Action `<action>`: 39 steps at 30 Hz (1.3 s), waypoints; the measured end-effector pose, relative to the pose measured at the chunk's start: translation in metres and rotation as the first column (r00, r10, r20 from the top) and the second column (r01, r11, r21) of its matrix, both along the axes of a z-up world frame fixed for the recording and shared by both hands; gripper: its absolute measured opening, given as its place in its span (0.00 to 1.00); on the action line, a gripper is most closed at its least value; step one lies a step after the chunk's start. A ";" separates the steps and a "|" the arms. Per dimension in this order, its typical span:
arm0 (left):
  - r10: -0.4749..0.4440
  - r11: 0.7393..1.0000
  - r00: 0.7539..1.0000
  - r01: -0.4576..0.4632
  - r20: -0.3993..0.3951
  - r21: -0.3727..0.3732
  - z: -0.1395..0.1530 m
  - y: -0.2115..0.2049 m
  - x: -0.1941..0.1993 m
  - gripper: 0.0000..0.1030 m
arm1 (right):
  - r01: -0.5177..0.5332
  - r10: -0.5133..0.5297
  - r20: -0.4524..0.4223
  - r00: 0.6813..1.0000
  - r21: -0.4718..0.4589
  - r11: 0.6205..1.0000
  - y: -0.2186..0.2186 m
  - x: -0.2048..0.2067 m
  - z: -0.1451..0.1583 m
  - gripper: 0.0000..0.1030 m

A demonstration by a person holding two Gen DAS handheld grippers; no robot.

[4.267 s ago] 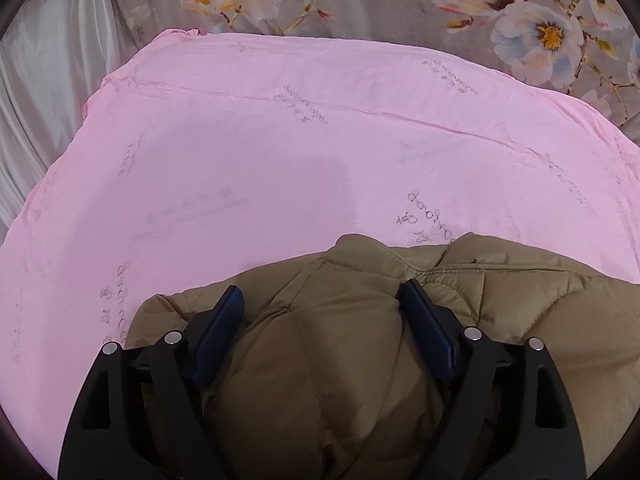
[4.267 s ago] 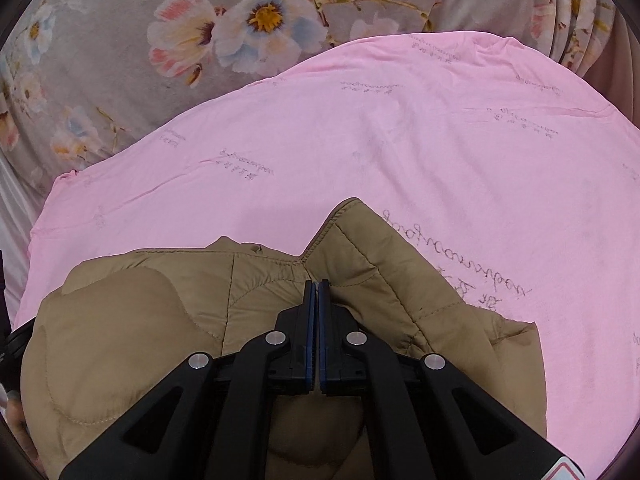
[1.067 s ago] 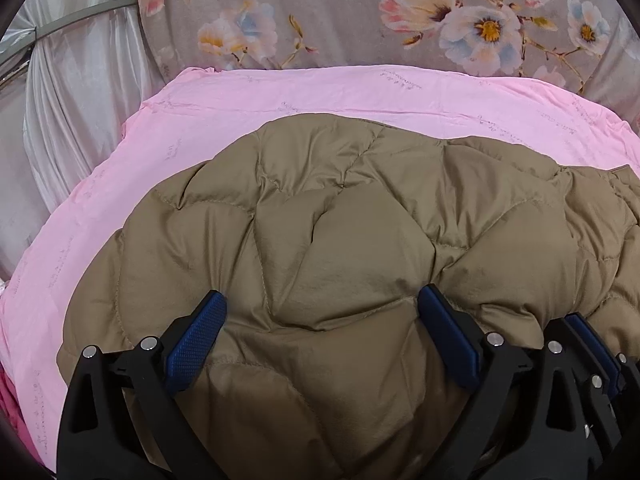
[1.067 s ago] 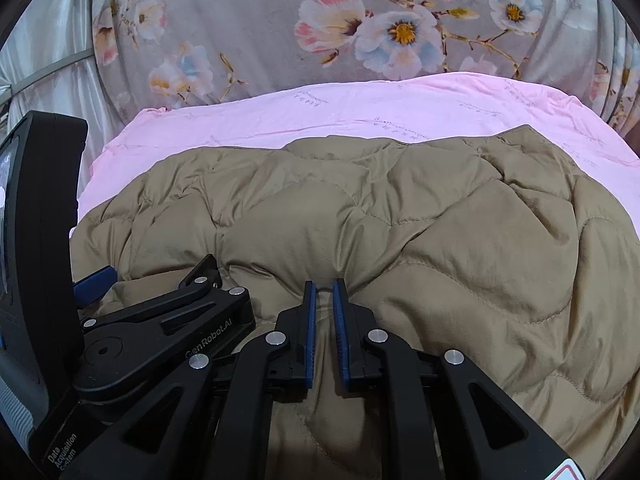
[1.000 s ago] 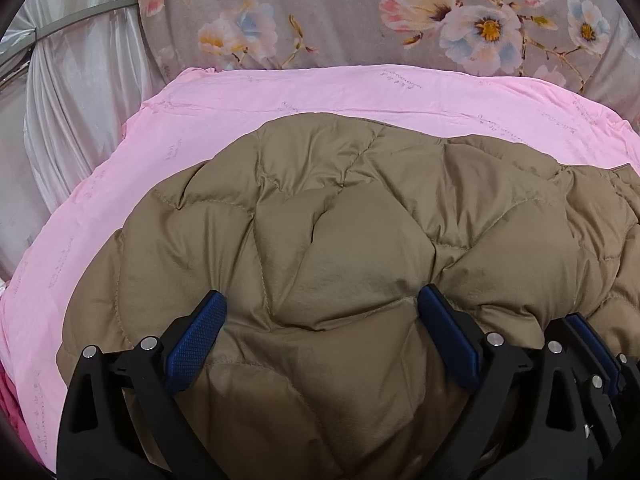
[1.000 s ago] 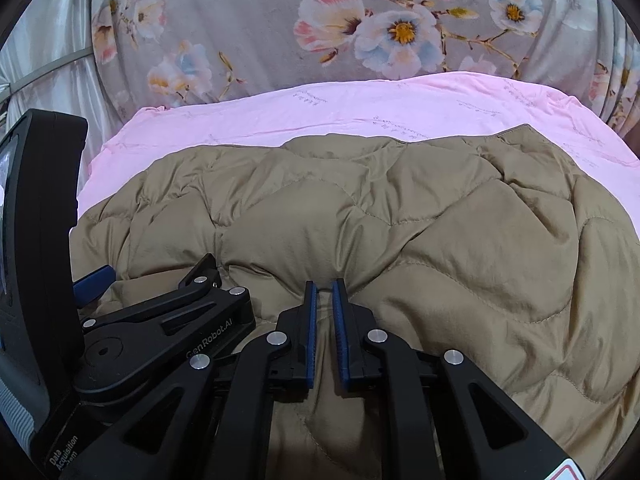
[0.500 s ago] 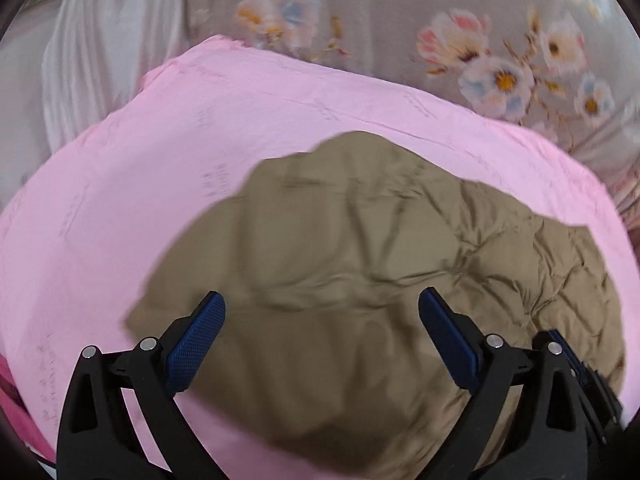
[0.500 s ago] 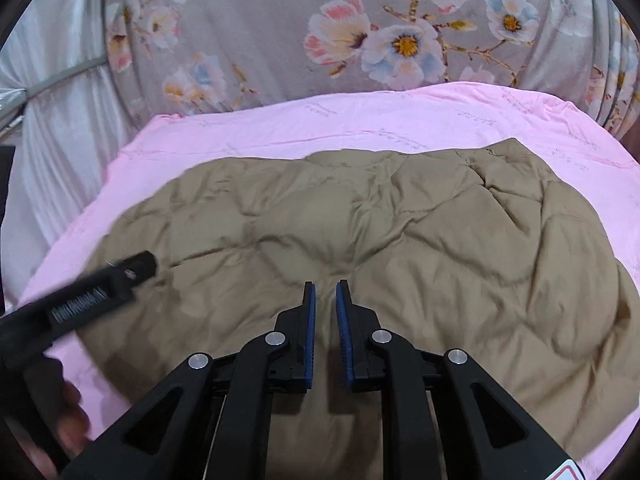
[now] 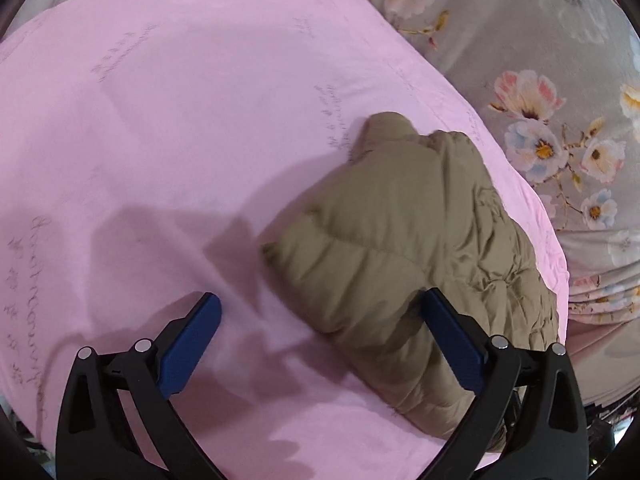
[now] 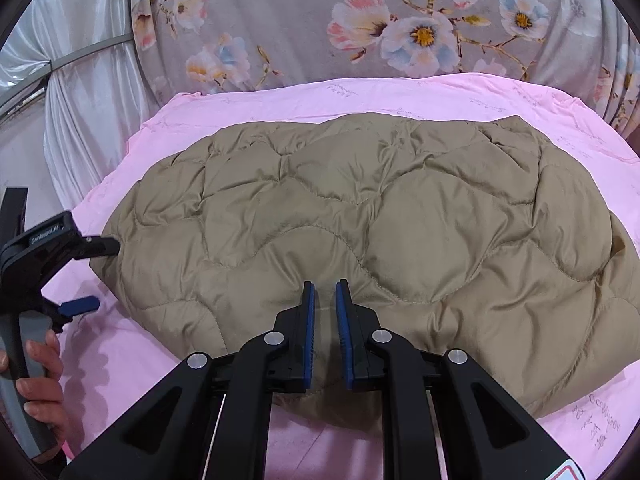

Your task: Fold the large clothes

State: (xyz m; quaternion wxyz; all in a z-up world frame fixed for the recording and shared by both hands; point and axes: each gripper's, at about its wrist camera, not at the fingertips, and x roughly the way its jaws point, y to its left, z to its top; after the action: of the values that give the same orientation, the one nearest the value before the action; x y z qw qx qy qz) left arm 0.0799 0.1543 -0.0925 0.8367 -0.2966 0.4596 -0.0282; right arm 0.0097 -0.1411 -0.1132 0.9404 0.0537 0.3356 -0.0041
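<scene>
A: The right gripper [image 10: 325,292]?
B: Its blue pads stand a narrow slit apart with nothing pinched between them, poised over the near edge of the puffy olive-brown quilted jacket [image 10: 360,232].
A: And the left gripper [image 9: 320,320]?
B: Spread wide and empty, over the pink printed bedsheet [image 9: 160,120]; its right finger [image 9: 452,340] overlaps the jacket's end.
A: Where's the jacket lying?
B: Flat on the sheet, stretching ahead of the right gripper and out to both sides of it. A bare hand [image 10: 44,380] holds the left gripper's handle at that jacket's left end.
A: Beyond?
B: Grey floral fabric [image 10: 360,20], then pale satin curtain [image 10: 88,92] off left.
</scene>
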 end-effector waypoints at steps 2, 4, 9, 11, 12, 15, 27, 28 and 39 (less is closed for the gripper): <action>-0.019 0.999 1.000 0.019 0.003 -0.026 -0.002 -0.007 0.007 0.95 | 0.003 -0.003 -0.007 1.000 -0.003 1.000 0.000 0.002 -0.003 0.14; -0.031 0.999 0.999 0.032 0.015 -0.027 -0.002 -0.014 0.015 0.93 | 0.005 -0.004 -0.010 1.000 0.001 1.000 -0.001 0.003 -0.005 0.13; -0.099 0.995 0.993 0.098 0.072 0.013 0.020 -0.032 0.018 0.31 | 0.006 -0.006 -0.019 1.000 0.018 1.000 -0.004 0.008 -0.007 0.13; -0.136 0.991 0.982 0.132 0.132 0.039 0.045 -0.035 0.012 0.19 | 0.008 -0.007 -0.019 1.000 0.028 1.000 -0.004 0.006 -0.007 0.13; -0.145 0.989 0.977 0.141 0.156 0.036 0.057 -0.034 0.008 0.18 | 0.009 -0.008 -0.018 1.000 0.039 0.999 -0.005 0.004 -0.005 0.13; -0.175 0.985 0.958 0.173 0.227 0.028 0.094 -0.029 -0.005 0.15 | 0.000 0.000 -0.010 1.000 0.086 0.996 -0.009 -0.006 0.005 0.13; -0.409 0.908 0.810 0.316 0.420 0.274 0.205 -0.120 -0.070 0.14 | -0.161 0.176 -0.032 0.984 0.272 0.949 0.026 0.005 -0.007 0.12; -0.433 0.898 0.796 0.336 0.423 0.285 0.209 -0.136 -0.071 0.14 | -0.158 0.175 -0.032 0.984 0.289 0.944 0.024 0.004 -0.005 0.12; -0.637 0.769 0.702 0.548 0.319 0.330 0.178 -0.268 -0.066 0.14 | 0.017 -0.029 0.063 0.998 0.195 0.981 -0.058 -0.097 0.040 0.14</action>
State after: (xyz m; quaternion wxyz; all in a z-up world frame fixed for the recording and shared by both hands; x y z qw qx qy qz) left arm 0.0142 -0.1141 0.0852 0.8861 -0.0288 0.3432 -0.3103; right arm -0.0872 -0.1992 -0.0737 0.9411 0.1491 0.3028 0.0196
